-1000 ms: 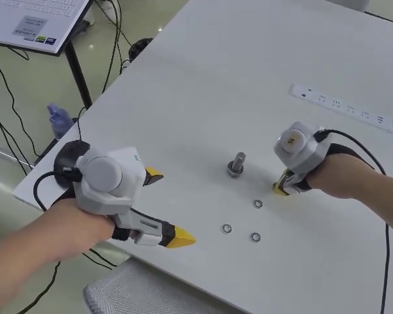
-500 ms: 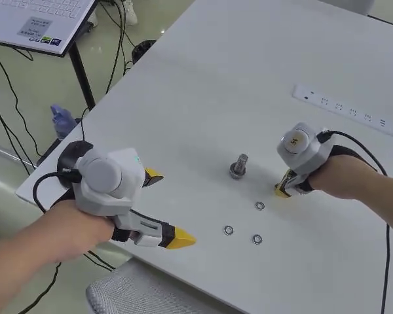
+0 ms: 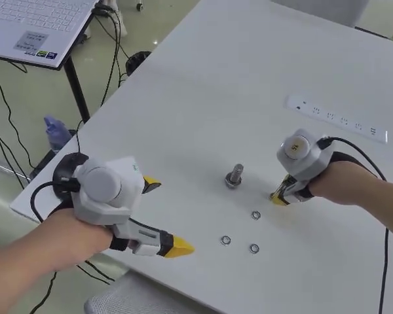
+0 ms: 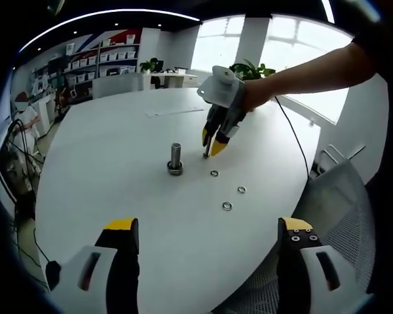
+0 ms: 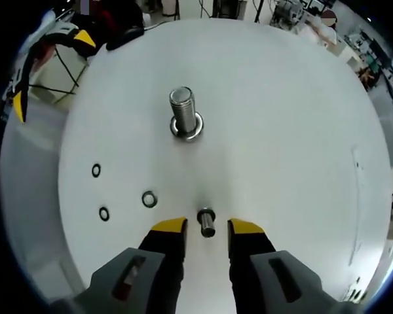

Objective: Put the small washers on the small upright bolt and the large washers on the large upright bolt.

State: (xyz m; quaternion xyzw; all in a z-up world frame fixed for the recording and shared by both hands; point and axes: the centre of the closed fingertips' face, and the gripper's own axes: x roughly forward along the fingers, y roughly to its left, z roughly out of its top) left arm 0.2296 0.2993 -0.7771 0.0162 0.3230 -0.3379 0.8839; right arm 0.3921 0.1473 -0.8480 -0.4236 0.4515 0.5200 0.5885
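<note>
Entry: right gripper (image 5: 207, 226), jaws narrow, straddling small bolt (image 5: 206, 222). I judge it is lining up to steady it, seemingly not touching. Left gripper (image 4: 207, 224) wide, empty (three washers (image 5: 149, 199) loose nearby).

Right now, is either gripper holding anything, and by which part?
Nothing is held. The left gripper is wide open and empty. The right gripper has its jaws either side of the small upright bolt, with a gap showing on each side, so it is not clamped.
</note>
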